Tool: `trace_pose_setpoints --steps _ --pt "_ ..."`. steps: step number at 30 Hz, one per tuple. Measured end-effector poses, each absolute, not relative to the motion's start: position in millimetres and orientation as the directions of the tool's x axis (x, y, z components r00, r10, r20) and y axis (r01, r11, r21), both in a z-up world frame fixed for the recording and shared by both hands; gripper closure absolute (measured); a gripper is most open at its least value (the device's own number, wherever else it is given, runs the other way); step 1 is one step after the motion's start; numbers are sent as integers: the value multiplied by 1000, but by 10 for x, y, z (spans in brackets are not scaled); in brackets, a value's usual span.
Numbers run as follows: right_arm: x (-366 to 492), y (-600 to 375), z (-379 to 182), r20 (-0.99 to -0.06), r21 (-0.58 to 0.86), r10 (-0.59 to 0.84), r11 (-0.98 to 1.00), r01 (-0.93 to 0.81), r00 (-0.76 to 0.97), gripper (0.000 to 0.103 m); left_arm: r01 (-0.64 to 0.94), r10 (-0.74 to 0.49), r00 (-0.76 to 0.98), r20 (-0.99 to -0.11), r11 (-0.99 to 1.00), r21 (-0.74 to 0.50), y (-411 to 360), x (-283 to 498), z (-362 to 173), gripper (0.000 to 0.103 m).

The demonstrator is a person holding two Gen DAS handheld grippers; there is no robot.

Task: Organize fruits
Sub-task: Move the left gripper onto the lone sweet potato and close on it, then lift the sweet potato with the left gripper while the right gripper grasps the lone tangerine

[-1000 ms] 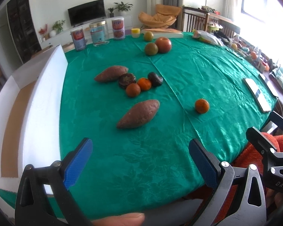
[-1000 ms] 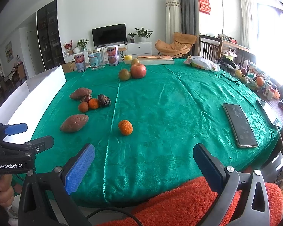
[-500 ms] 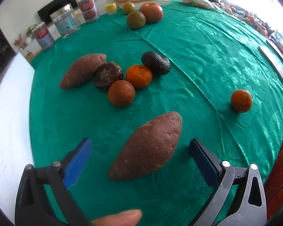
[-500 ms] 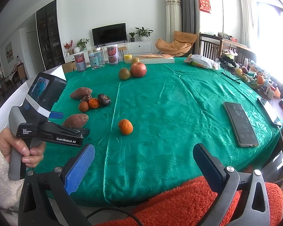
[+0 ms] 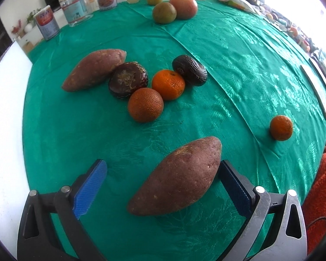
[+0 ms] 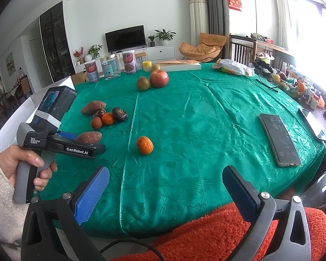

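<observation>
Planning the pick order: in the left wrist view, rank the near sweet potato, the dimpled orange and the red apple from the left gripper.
1. Near sweet potato, between the left gripper fingers.
2. Dimpled orange, mid-table in the cluster.
3. Red apple, far edge.

A glossy green satin tablecloth (image 5: 239, 50) lies under a rough, matt-skinned sweet potato (image 5: 178, 176).

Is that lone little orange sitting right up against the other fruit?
No, the lone orange lies by itself on the green tablecloth, well apart from the cluster of oranges and dark fruits.
</observation>
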State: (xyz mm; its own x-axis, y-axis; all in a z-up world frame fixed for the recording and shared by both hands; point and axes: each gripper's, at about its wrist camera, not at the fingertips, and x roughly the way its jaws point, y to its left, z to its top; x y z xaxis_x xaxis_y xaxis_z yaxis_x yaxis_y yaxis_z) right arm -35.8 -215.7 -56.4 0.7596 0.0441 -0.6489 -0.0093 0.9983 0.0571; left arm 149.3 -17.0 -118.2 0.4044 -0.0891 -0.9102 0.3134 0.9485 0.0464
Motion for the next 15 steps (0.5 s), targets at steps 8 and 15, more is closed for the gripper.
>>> trace_pose_setpoints --steps 8,15 --pt "-379 -2163 -558 -648 60 43 998 -6 760 0 403 -88 453 -887 908 116 -265 1265 -1097 47" --pt "-392 -2165 -550 -648 57 39 998 -3 761 0 280 -182 390 -903 957 -72 -43 1222 -1102 62"
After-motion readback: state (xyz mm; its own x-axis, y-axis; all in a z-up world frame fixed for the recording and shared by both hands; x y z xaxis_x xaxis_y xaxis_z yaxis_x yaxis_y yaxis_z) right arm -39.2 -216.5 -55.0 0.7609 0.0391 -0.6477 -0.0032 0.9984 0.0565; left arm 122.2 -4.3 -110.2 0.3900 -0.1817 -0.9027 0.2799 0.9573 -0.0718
